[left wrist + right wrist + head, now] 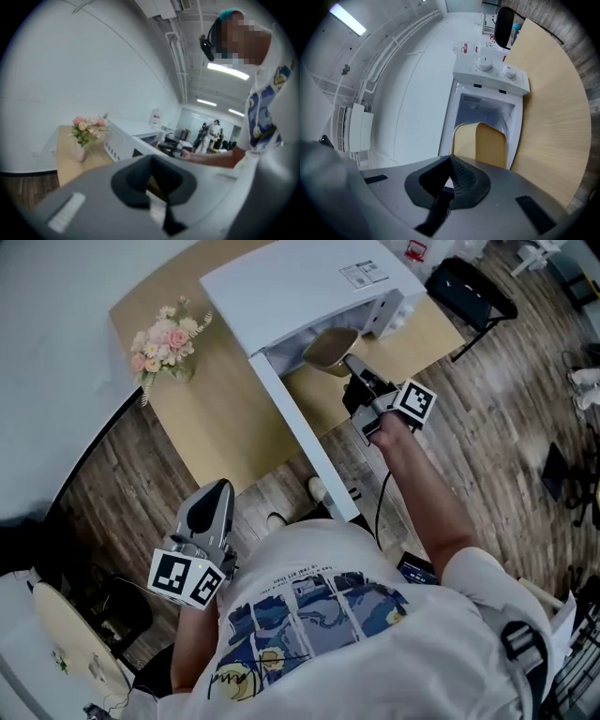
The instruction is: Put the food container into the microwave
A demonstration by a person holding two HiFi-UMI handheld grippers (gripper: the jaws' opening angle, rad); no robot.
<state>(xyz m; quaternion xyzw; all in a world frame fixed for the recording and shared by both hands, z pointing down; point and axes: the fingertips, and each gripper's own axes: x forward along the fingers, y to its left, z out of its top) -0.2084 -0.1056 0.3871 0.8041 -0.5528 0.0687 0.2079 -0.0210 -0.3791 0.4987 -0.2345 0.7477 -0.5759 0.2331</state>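
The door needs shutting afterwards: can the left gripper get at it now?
Probably yes: the left gripper, shut and empty, hangs near the open microwave door, with nothing between them.

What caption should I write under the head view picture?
Right gripper holds the tan food container at the open white microwave.

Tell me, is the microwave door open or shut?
Open. The door stands out toward the person, and the cavity shows behind the food container.

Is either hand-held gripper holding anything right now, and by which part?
The right hand-held gripper pinches the tan food container by its near rim; the left hand-held gripper, shut, holds nothing.
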